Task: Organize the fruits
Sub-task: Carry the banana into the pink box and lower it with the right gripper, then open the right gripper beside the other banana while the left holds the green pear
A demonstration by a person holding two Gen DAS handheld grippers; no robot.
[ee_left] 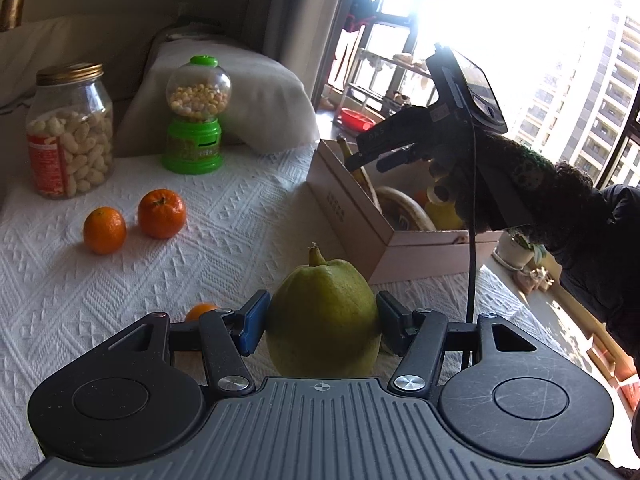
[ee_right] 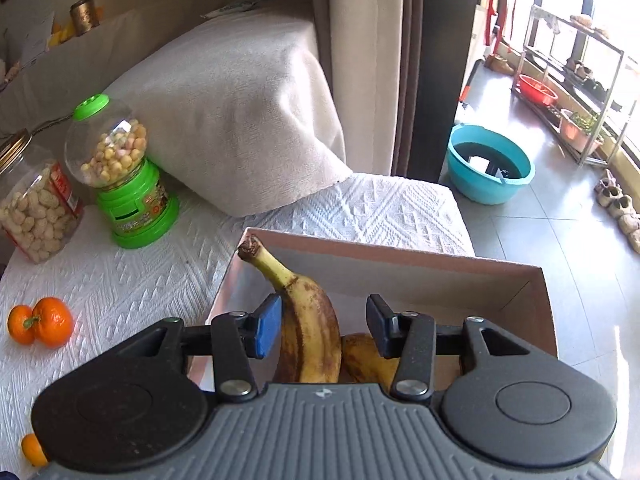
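My left gripper (ee_left: 319,322) is shut on a yellow-green pear-shaped fruit (ee_left: 324,292) standing stem-up on the white tablecloth, with a pad pressed to each side. My right gripper (ee_right: 323,330), also in the left wrist view (ee_left: 368,160), hangs over the open cardboard box (ee_right: 400,254). A spotted banana (ee_right: 308,332) stands between its jaws; the blue left pad touches it, while the right pad stands clear. A second banana (ee_right: 366,356) lies in the box beside it. Two oranges (ee_left: 105,230) (ee_left: 162,213) sit on the cloth at the left, and a smaller one (ee_left: 200,310) lies behind my left finger.
A jar of peanuts (ee_left: 70,132) and a green candy dispenser (ee_left: 196,116) stand at the back left, before a cloth-covered cushion (ee_left: 240,92). The box (ee_left: 348,208) sits at the table's right edge. On the floor beyond are a blue basin (ee_right: 490,164) and a rack.
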